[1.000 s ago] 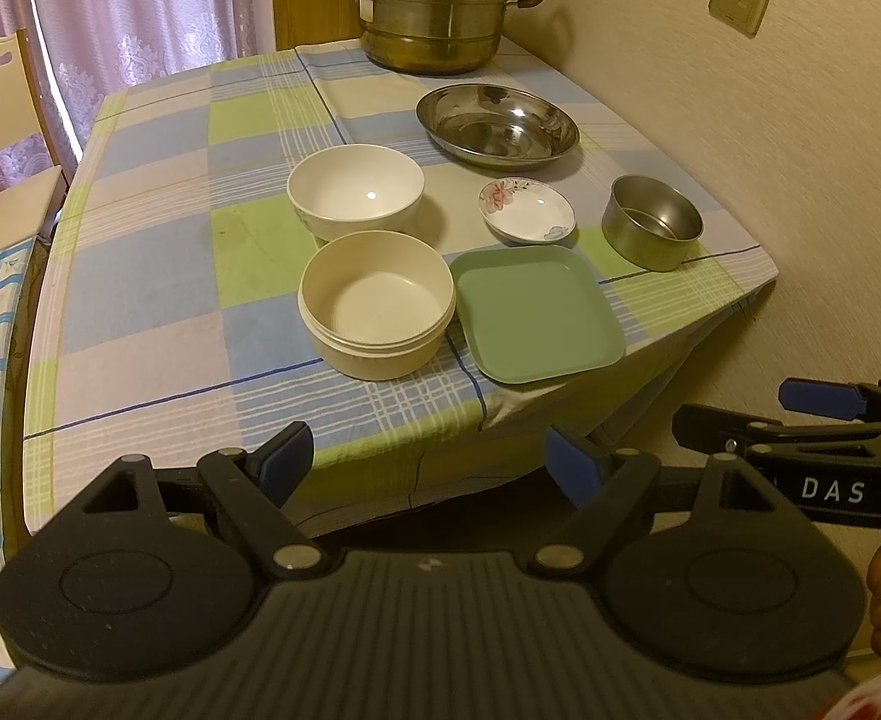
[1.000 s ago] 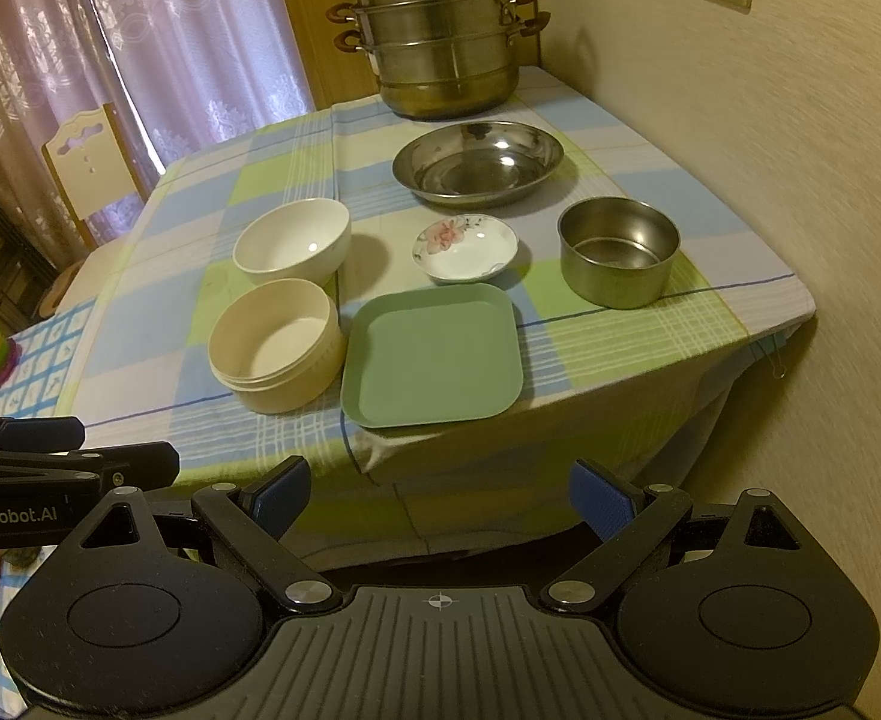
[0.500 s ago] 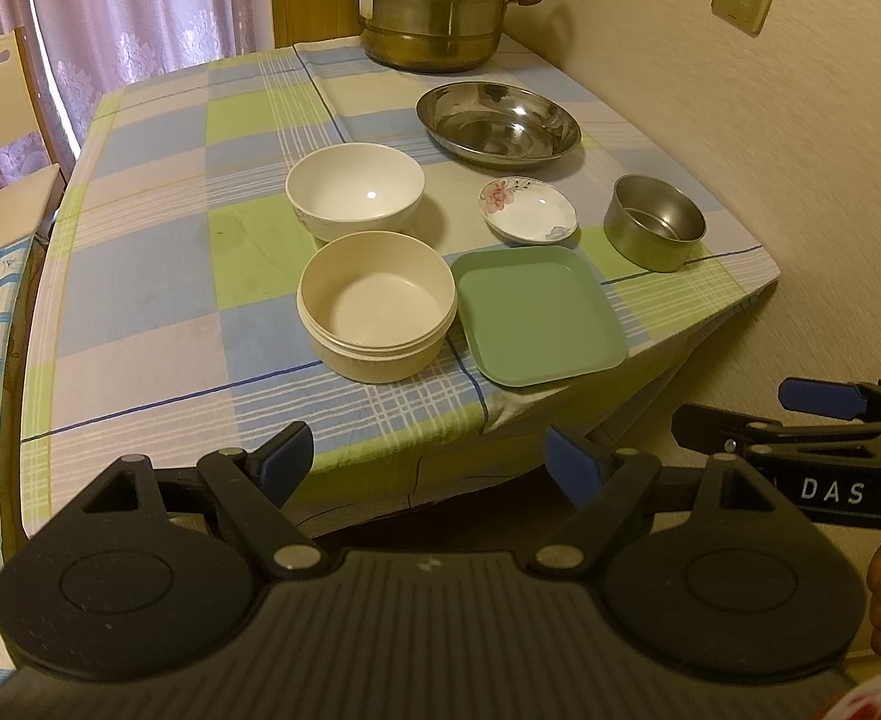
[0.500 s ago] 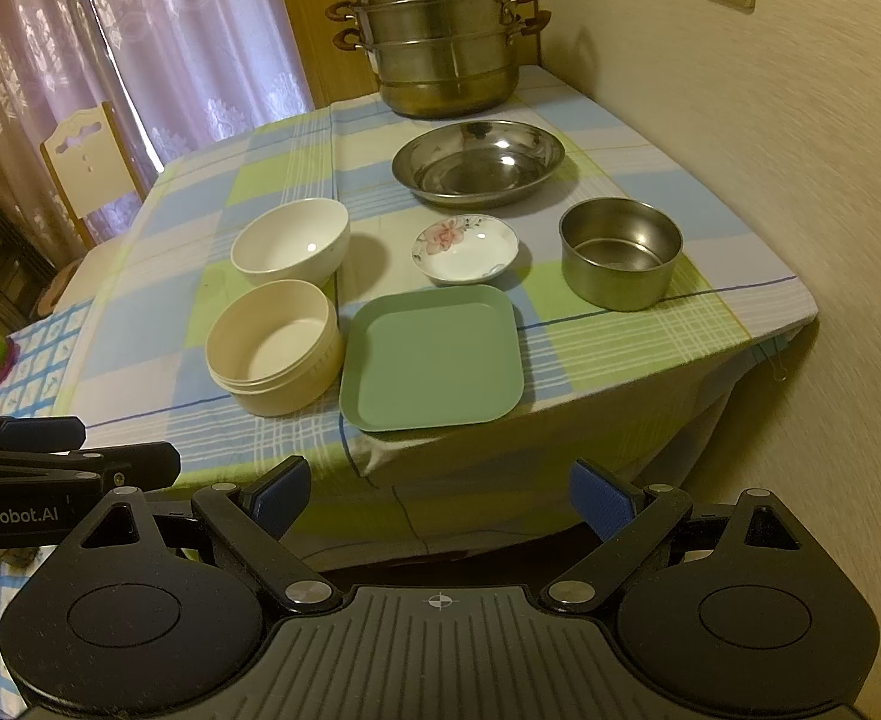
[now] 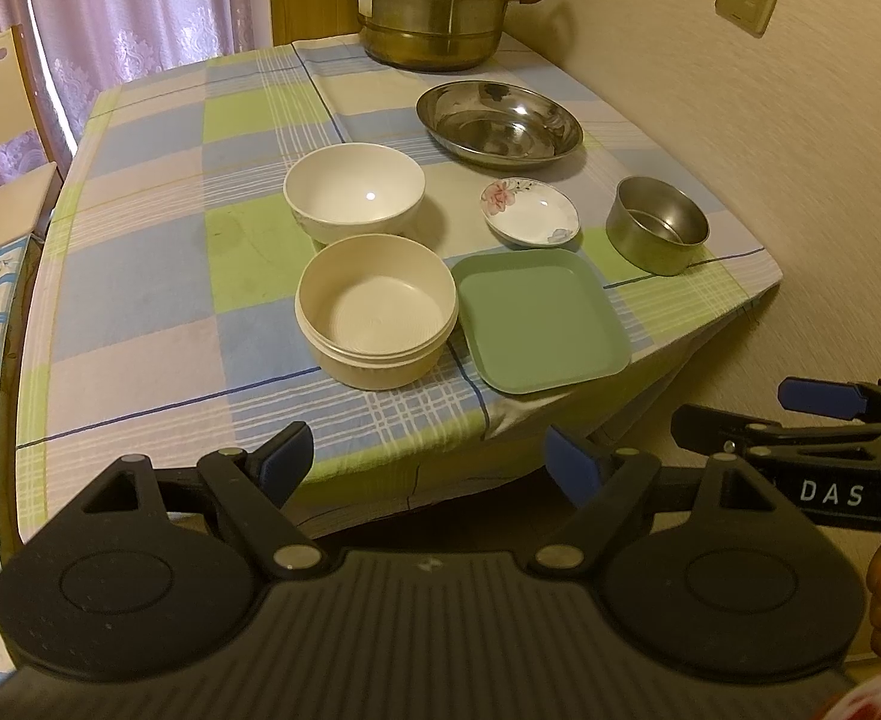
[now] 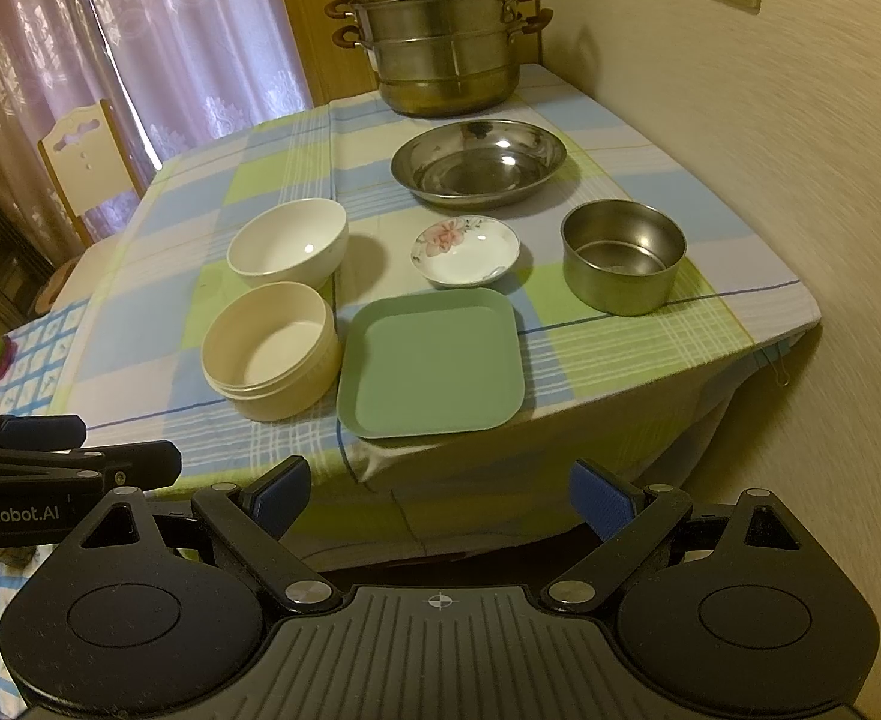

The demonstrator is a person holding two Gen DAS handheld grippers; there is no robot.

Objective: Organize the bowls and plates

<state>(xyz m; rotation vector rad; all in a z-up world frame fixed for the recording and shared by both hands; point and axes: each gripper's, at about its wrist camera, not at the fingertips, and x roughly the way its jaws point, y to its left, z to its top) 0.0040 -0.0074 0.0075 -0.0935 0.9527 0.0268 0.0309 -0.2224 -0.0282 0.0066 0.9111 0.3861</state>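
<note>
Six dishes sit on the checked counter [image 6: 158, 276], none stacked. Green square plate [image 6: 434, 363] at the near edge, overhanging it slightly. Cream ribbed bowl [image 6: 269, 348] just beside the plate, toward the far-from-wall side. White bowl [image 6: 287, 240] just behind the cream one. Small flowered saucer [image 6: 466, 249] behind the plate. Steel cup-bowl [image 6: 623, 264] near the wall-side corner. Wide steel basin [image 6: 479, 162] farther back, with a tiered steamer pot [image 6: 440, 42] at the far edge. Left gripper [image 5: 434, 459] and right gripper [image 6: 440, 492] both off the near edge, jaws spread wide, holding nothing.
</note>
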